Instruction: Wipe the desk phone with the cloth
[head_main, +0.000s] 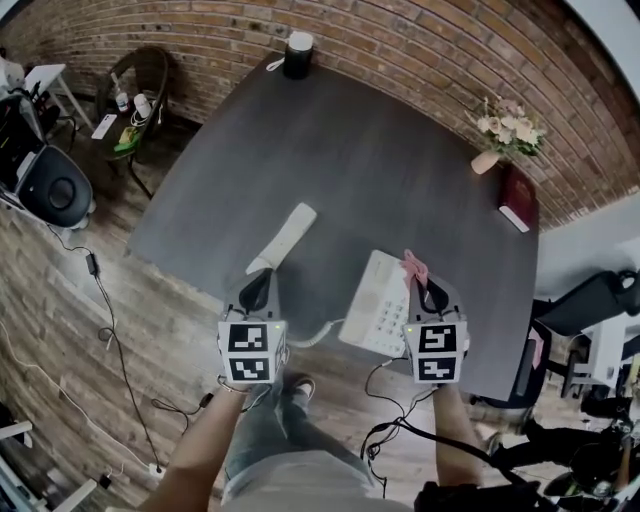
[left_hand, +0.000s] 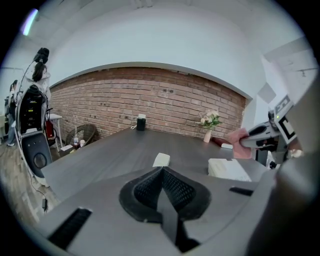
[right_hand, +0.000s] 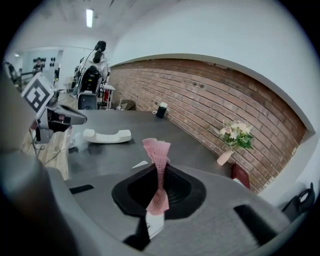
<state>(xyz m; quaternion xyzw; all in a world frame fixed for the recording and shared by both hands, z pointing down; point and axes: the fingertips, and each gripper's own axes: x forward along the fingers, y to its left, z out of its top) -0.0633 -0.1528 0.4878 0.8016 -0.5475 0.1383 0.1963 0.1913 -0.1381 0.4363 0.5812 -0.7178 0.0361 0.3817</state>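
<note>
Left gripper (left_hand: 161, 175): jaws pressed together, empty. Right gripper (right_hand: 159, 192): jaws pinched on thin pink waffle-weave cloth (right_hand: 157, 150), held at 2 o'clock of the boxy white plastic desk phone (head_main: 378, 302). Phone is sat near the table (head_main: 380, 170) edge; it could be shoved off if wiped unbraced. Curved handset (head_main: 285, 238) is laid off-hook at 10 o'clock.
</note>
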